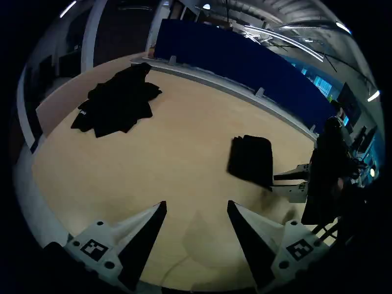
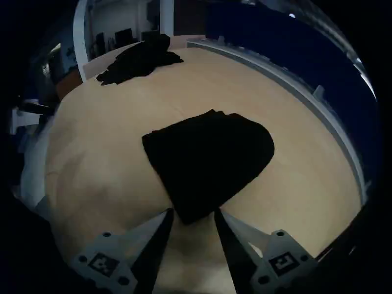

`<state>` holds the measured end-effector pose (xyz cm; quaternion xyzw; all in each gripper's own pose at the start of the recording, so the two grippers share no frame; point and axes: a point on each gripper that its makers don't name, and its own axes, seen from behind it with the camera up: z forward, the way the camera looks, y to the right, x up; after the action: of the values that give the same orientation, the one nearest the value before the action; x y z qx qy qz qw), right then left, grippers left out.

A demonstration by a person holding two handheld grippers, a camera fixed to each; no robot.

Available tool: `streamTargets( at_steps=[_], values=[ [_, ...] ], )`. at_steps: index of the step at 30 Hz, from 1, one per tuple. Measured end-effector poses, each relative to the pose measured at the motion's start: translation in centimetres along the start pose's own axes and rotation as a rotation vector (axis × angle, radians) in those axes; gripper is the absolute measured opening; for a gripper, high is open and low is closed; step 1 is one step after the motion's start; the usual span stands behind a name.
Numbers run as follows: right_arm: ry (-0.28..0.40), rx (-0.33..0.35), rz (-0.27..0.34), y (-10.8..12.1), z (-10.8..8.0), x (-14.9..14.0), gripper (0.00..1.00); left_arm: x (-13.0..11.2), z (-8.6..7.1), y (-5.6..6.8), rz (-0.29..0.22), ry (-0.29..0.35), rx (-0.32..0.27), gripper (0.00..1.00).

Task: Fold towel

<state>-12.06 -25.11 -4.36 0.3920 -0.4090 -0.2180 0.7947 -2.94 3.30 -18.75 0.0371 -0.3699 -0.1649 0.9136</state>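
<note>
While the left gripper (image 1: 197,206) hangs over the desk (image 1: 171,157), jaws apart and empty, the folded black towel (image 1: 251,159) lies toward its far right edge. The right gripper (image 2: 192,215) has its jaws flanking the towel's near corner; I cannot tell whether they pinch it.

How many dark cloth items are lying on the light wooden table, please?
2. A crumpled black cloth pile lies at the table's far end; a folded black towel lies nearer, by the right gripper. The pile may hide more.
</note>
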Motion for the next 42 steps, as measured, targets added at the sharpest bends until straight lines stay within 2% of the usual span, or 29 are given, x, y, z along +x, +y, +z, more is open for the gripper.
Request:
streamTargets(
  at_steps=[2,4,11,20,27,33,42],
  values=[
    [0.000,-0.003,0.015,0.1,0.2,-0.3,0.49,-0.1,-0.1,-0.1,-0.003,0.001,0.001,0.92],
    [-0.001,0.002,0.028,-0.1,0.4,-0.5,0.46,-0.1,-0.1,-0.2,-0.004,0.001,0.003,0.92],
    [0.005,0.006,0.054,-0.4,0.4,-0.8,0.41,-0.3,-0.1,-0.2,-0.007,-0.002,0.004,0.92],
    [0.008,-0.001,0.068,-0.4,0.5,-0.6,0.11,-0.4,-0.2,0.0,-0.003,-0.002,0.002,0.92],
    [0.010,-0.037,0.079,0.5,0.4,-0.4,0.06,-0.3,-0.4,-0.1,-0.006,0.000,0.003,0.92],
    [0.065,-0.059,0.075,1.7,-1.6,1.9,0.06,0.1,-0.4,0.1,-0.004,0.004,-0.003,0.92],
    [0.185,-0.108,0.046,4.6,-7.0,7.9,0.06,1.8,-0.1,1.5,0.015,0.025,-0.034,0.92]
  ],
)
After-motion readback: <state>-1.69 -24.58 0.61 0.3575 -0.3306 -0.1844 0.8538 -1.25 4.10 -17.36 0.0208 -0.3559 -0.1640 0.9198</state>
